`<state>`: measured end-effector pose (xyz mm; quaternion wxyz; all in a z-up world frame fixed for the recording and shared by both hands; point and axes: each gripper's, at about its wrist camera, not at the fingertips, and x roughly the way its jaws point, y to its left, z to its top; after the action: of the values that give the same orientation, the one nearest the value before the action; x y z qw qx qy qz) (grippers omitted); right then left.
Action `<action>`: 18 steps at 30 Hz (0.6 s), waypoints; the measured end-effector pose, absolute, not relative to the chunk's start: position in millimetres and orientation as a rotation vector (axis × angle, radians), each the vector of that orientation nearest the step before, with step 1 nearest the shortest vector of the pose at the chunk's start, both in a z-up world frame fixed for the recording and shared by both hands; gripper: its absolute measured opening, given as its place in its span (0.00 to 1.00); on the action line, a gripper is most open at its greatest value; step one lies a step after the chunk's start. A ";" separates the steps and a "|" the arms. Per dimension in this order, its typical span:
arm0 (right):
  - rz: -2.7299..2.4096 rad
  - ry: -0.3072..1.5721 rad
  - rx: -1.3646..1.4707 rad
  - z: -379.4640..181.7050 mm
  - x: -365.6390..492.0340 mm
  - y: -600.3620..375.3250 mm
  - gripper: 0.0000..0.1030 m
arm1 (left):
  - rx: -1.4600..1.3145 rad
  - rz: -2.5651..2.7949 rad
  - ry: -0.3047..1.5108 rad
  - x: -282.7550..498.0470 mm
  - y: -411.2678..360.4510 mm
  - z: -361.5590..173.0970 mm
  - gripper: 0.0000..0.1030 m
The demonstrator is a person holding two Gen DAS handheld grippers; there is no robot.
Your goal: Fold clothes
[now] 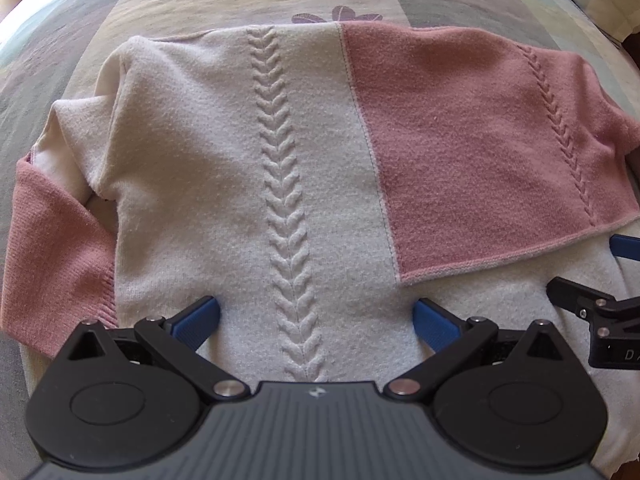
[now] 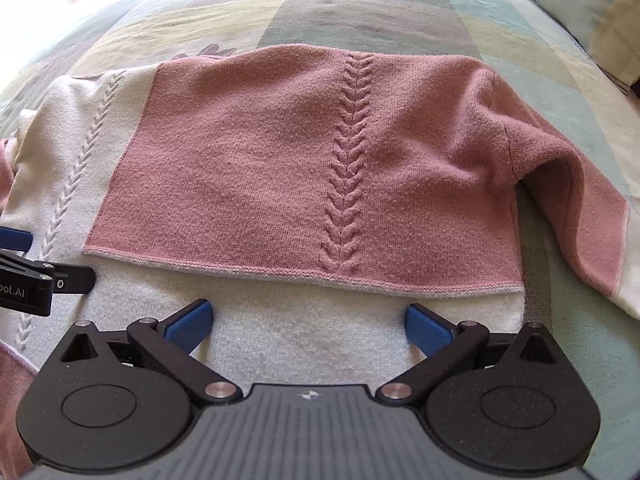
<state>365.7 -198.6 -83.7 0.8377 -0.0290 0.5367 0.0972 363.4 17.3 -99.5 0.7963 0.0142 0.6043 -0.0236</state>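
Note:
A pink and cream knit sweater (image 1: pixel 208 168) lies flat on the bed, with raised braid lines down each half. Its cream half fills the left wrist view; its pink panel (image 2: pixel 248 176) fills the right wrist view. My left gripper (image 1: pixel 316 316) is open and empty, low over the cream near edge astride the braid. My right gripper (image 2: pixel 308 320) is open and empty over the cream band just below the pink panel's hem. Each gripper shows at the edge of the other's view, the right one (image 1: pixel 596 312) and the left one (image 2: pixel 36 276). A pink sleeve (image 1: pixel 52 264) lies at the left, another (image 2: pixel 568 200) at the right.
The sweater rests on a bedspread (image 2: pixel 280 12) with pastel blocks of green, yellow, grey and lilac. A pillow (image 2: pixel 584 12) printed with "DREAMCITY" lies at the far right. Bright light falls on the far left of the bed.

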 end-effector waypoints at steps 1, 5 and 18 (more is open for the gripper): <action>0.219 1.128 -0.070 -83.4 364.3 -200.2 1.00 | 0.031 -0.049 1.312 365.2 17.4 -98.9 1.00; 0.284 1.235 -0.075 -79.7 385.7 -213.0 1.00 | 0.032 -0.040 1.346 378.6 16.8 -90.1 0.99; 0.329 1.181 0.131 -53.1 504.2 -245.6 1.00 | 0.009 -0.180 1.110 499.0 27.3 -47.7 0.99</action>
<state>504.2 -245.6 -53.1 0.8158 0.0616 0.5540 0.1541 499.0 27.3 -47.7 0.8459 0.0043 0.5264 -0.0854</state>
